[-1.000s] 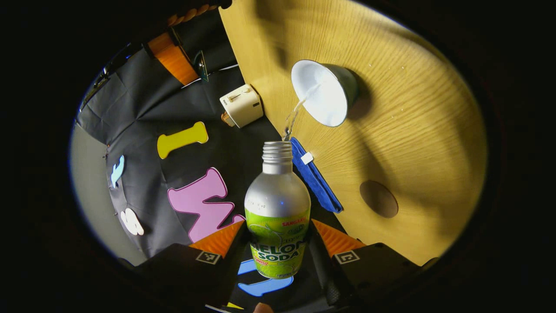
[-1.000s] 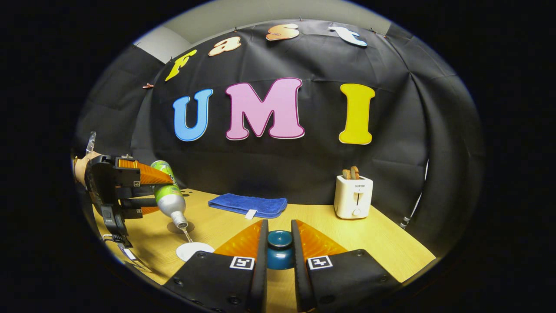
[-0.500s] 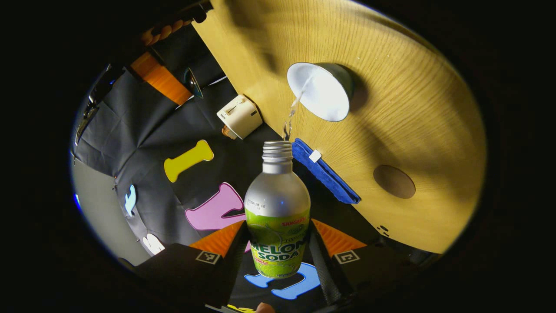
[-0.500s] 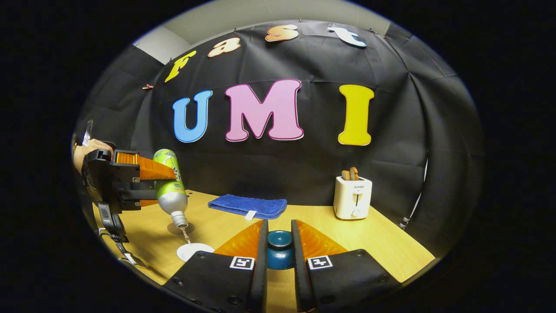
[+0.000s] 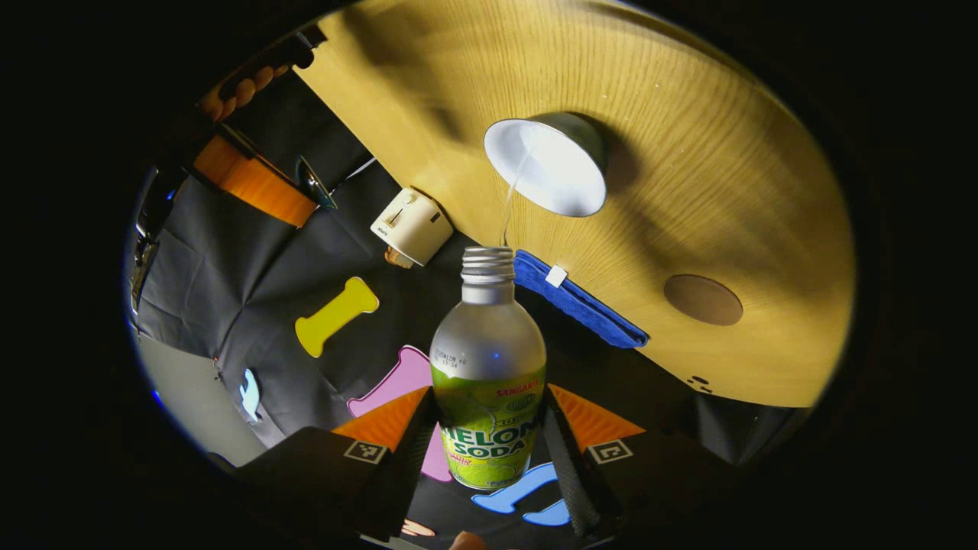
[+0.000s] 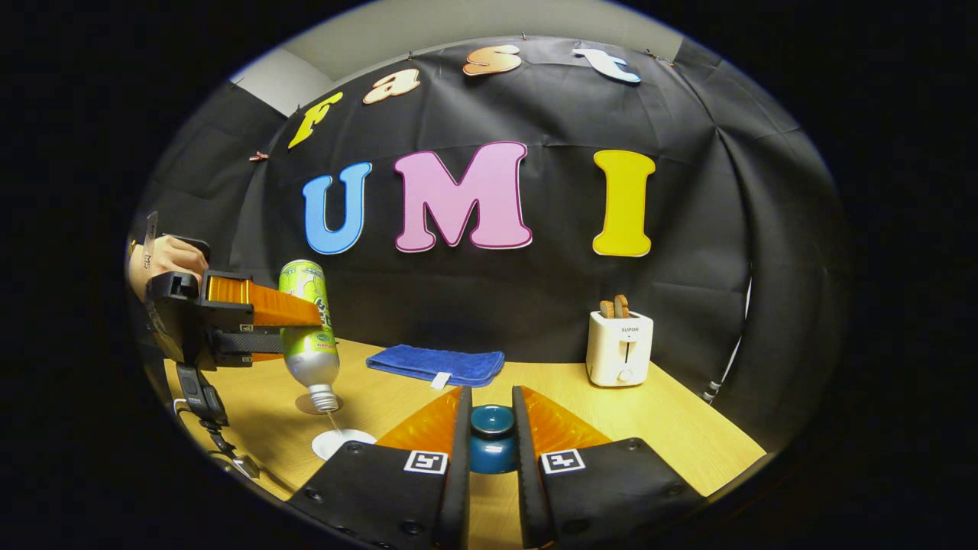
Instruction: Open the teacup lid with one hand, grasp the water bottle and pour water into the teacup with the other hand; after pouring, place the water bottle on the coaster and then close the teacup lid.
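In the left gripper view, the left claw [image 5: 489,435] pinches a water bottle [image 5: 489,374] between its two fingers, both pressing the sides of the glossy green label band. The bottle is a smooth, matte silver metal cylinder with rounded shoulders and a threaded, uncapped neck; its long axis runs straight out from the claw, mouth tipped down toward the table [image 5: 733,153]. A thin, clear stream of water [image 5: 510,200] leaves the mouth and falls into the teacup [image 5: 547,166], a round cup with a white, glazed inside and a dark outer wall, standing open on the pale wood-grain table.

In the right gripper view, the right claw [image 6: 489,447] is pressed onto the teacup lid [image 6: 491,437], a glossy teal piece with a round, dished knob, held between both fingers above the table's near edge. Toward the left edge, the bottle hangs nearly upside down, neck lowest, above the cup's white rim.

Beyond the cup lies a flat, round brown coaster [image 5: 703,299], bare. Farther back, a folded blue terry cloth [image 6: 435,363] with a small white tag lies near the far edge, and a boxy cream toaster [image 6: 619,347] with two slices of toast stands near the far right corner.
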The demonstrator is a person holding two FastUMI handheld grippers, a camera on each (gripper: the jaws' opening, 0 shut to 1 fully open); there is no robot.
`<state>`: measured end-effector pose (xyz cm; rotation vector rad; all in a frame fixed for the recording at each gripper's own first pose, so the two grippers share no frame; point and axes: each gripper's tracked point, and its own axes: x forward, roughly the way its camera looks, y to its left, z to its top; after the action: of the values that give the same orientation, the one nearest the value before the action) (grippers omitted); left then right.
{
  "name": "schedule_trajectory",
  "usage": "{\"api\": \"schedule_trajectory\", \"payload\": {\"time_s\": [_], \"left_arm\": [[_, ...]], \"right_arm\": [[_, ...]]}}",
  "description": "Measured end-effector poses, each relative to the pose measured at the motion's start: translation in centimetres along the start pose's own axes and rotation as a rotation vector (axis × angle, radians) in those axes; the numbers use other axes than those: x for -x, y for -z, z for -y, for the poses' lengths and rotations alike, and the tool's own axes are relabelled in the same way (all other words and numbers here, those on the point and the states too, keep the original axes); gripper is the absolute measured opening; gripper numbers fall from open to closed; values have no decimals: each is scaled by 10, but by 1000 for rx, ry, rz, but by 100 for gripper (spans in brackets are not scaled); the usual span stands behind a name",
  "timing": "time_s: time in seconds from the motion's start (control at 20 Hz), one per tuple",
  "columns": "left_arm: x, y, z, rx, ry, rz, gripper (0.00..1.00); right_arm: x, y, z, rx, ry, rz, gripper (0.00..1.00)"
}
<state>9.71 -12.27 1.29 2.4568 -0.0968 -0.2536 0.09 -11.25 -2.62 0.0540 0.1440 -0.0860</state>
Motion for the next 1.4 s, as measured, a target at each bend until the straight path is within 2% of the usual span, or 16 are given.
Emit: {"api": "schedule_trajectory", "payload": {"time_s": [0.2,0.45,0.65,0.75,0.9,1.0,1.2,1.3,1.35,1.4], "left_arm": [[-3,-2,-5,-18,0,9,80],[-5,-7,-6,6,-14,30,80],[-8,-15,2,151,-35,44,79],[0,-16,23,263,-6,23,80],[0,-20,39,548,-16,6,80],[4,-20,41,765,-54,-6,79],[3,-10,46,1283,-97,-17,79],[0,-10,49,1591,-98,17,79],[-1,-11,51,1736,-90,43,79],[-4,-9,52,1872,-93,62,79]], "right_arm": [[0,0,1,5,2,1,30],[0,-1,2,4,4,3,30],[0,-1,0,4,4,6,30],[0,-2,2,4,8,7,29],[0,-3,5,11,20,9,30],[1,-4,7,17,28,13,30],[2,-7,11,16,43,23,29],[3,-7,14,14,51,25,30],[3,-8,13,9,51,26,24],[3,-9,14,6,53,27,24]]}}
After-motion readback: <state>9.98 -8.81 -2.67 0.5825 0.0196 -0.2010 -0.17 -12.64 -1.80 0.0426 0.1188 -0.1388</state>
